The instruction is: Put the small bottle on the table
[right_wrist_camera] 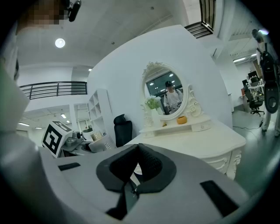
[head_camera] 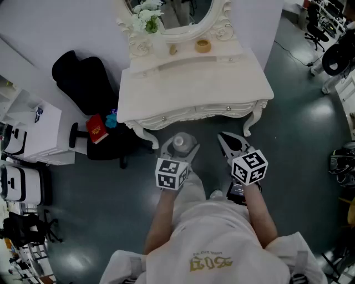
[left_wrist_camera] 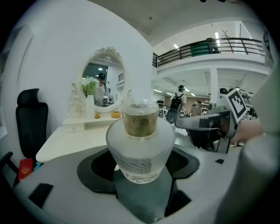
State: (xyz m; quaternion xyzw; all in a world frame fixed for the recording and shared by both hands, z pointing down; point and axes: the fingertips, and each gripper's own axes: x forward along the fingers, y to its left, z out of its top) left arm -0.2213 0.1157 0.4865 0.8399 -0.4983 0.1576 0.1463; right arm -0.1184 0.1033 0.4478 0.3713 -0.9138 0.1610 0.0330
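While the left tool (head_camera: 179, 148) pinches the small frosted-glass bottle (left_wrist_camera: 140, 146), a round-shouldered one with a clear cap and amber liquid in its neck, that bottle hangs upright in the air. It sits just short of the front edge of the white carved counter (head_camera: 194, 83), over the dark floor (head_camera: 288, 127). The dark pads grip it low on its body, where it tapers towards the base. The right tool (right_wrist_camera: 136, 162) is pressed together on nothing and is held beside the left one, pointing at the same counter.

The step in hand looks like the carry forward and the set-down. To do it well, the bottle should clear the carved edge, then travel level to the broad bare top in front of the raised back shelf. That spot lies well away from the small orange pot (head_camera: 203, 45) and the white flowers (head_camera: 145, 16) under the oval mirror (head_camera: 172, 14).

Because the base is narrower than the shoulders, the bottle will likely tip if let go tilted. The base should therefore rest flat before the pads spread. They should then open wide and draw straight back so neither pad drags the glass. The right tool is best kept clear of the path.
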